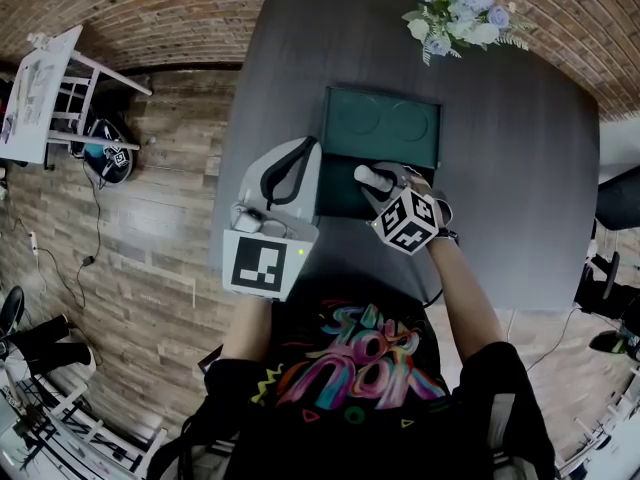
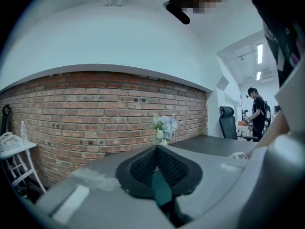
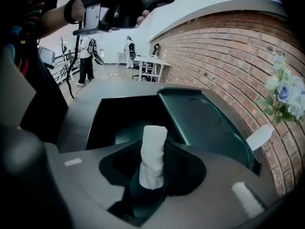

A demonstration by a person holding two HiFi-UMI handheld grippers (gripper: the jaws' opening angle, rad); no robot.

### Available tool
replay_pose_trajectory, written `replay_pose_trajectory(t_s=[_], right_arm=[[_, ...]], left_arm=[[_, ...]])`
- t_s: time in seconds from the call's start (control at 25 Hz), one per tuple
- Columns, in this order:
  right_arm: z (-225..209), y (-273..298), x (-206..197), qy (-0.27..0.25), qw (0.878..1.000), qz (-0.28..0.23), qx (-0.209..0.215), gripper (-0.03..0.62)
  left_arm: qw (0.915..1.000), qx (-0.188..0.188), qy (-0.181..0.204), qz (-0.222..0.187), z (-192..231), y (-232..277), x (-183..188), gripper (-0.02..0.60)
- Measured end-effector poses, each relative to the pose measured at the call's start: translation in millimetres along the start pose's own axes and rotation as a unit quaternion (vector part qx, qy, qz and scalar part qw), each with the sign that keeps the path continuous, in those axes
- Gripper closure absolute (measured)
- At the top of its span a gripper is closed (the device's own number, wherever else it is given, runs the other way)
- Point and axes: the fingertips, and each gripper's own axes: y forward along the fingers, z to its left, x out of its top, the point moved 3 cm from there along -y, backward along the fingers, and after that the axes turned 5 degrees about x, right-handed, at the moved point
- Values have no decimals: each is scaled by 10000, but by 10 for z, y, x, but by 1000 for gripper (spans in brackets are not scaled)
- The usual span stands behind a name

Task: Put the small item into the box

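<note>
On dark grey table (image 1: 520, 168), left side: left gripper (image 2: 156, 148) just beside open dark green rectangular box (image 1: 385, 128), jaws pressed together, nothing between them. Right gripper (image 3: 151, 173) pinches small white rolled cloth-like item (image 3: 155, 142), tilted down over box's open tray; contact with tray not discernible. Pale flower bunch (image 1: 460, 8) at far right.

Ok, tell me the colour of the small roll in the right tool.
White. The roll shows best in the right gripper view.
</note>
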Motion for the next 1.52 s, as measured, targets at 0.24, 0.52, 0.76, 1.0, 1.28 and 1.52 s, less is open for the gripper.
replay_pose_trajectory(t_s=[0.24, 0.52, 0.76, 1.0, 1.28, 1.52], right_arm=[[27, 56, -20, 14, 9999, 125, 99, 450], [17, 31, -71, 72, 9997, 205, 141, 445], [14, 10, -74, 113, 9997, 146, 128, 437], [47, -41, -41, 127, 9998, 80, 158, 434], [80, -168, 40, 142, 9999, -84, 32, 428], [22, -359, 173, 316, 9981, -505, -173, 427]], left_arm=[[10000, 27, 8, 10, 24, -6, 5, 580], [10000, 44, 4, 15, 42, -8, 3, 580], [10000, 39, 17, -1, 31, -8, -3, 580], [10000, 24, 7, -23, 19, -24, 18, 580], [10000, 3, 33, -82, 0, -39, 51, 580], [9999, -46, 81, -105, -49, -46, 97, 580]])
